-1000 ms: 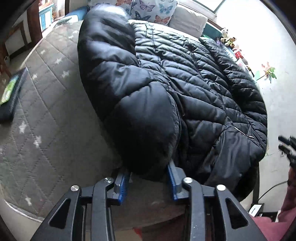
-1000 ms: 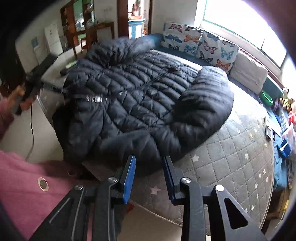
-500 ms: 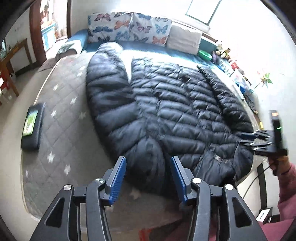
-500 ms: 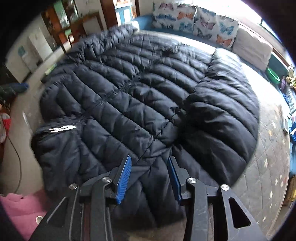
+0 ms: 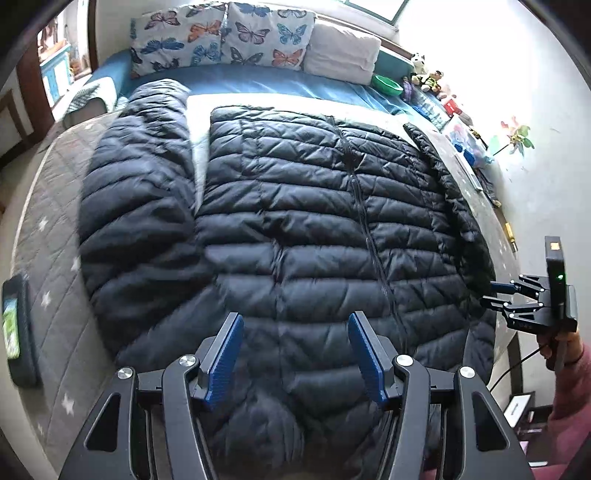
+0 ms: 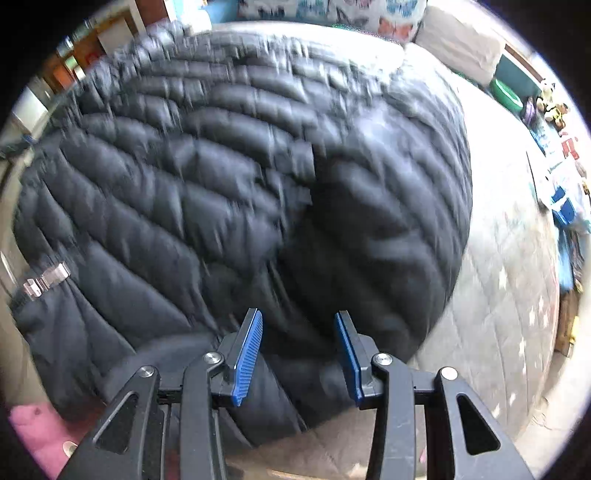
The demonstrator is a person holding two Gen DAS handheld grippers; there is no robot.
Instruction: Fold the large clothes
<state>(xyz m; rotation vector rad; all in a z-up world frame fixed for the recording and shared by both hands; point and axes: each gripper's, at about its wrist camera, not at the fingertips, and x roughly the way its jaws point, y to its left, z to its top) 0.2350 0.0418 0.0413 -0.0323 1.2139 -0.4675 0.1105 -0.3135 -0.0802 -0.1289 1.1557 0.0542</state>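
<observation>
A black quilted puffer jacket (image 5: 317,236) lies spread front-up across a bed (image 5: 51,206) with a grey star-patterned quilt, its zip running down the centre of the frame and one sleeve (image 5: 136,206) lying along the left side. Butterfly-print pillows (image 5: 221,35) and a white pillow (image 5: 341,50) line the top of the left wrist view; a green bowl (image 5: 387,84) and small toys (image 5: 428,75) crowd the upper right, and a dark tablet-like device (image 5: 16,328) rests on the quilt at the left edge.

The left gripper (image 5: 293,363) hangs over the jacket's hem at lower centre, its blue jaws opening and standing wide, with fabric seen between them but not pinched. A second ago these jaws sat closer together at the cuff of the sleeve by the bed's edge; the view now takes in the whole jacket from higher up.

The right gripper (image 6: 299,356), held in a pink-sleeved hand (image 5: 557,343) at the right edge of the left wrist view, has its jaws moderately apart over a fold of the jacket, nothing clamped. Its own view is motion-blurred and closer to the cloth than before. A silver zip pull (image 6: 46,282) shows at its left edge.

No writing is legible.
</observation>
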